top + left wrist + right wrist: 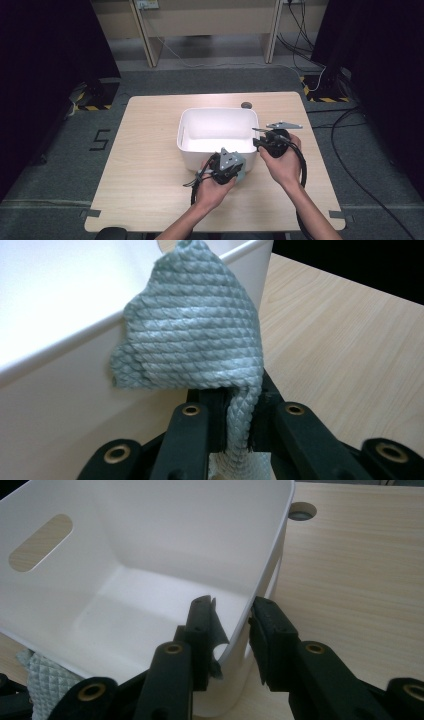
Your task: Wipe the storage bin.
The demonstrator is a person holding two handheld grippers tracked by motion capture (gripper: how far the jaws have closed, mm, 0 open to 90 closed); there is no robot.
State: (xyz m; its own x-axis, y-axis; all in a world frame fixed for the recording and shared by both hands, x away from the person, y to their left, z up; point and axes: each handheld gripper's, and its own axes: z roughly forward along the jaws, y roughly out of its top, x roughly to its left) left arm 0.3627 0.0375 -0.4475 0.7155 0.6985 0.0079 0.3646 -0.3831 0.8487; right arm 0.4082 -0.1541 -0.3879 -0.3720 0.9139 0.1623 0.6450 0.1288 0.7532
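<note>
A white plastic bin (218,111) stands in the middle of the wooden table, and what I see of its inside holds nothing. My left gripper (231,161) is at the bin's near wall, shut on a grey woven cloth (240,171). In the left gripper view the cloth (190,335) stands up from the jaws of that gripper (239,415), against the bin's outer wall (60,405). My right gripper (256,142) straddles the bin's right wall. One jaw of it (234,615) is inside the bin (150,545), one is outside, and they are closed on the rim.
A round cable hole (246,105) lies in the table just behind the bin, and the right gripper view has it too (302,511). Bare tabletop (145,150) spreads left of the bin. Cables trail over the floor at the right.
</note>
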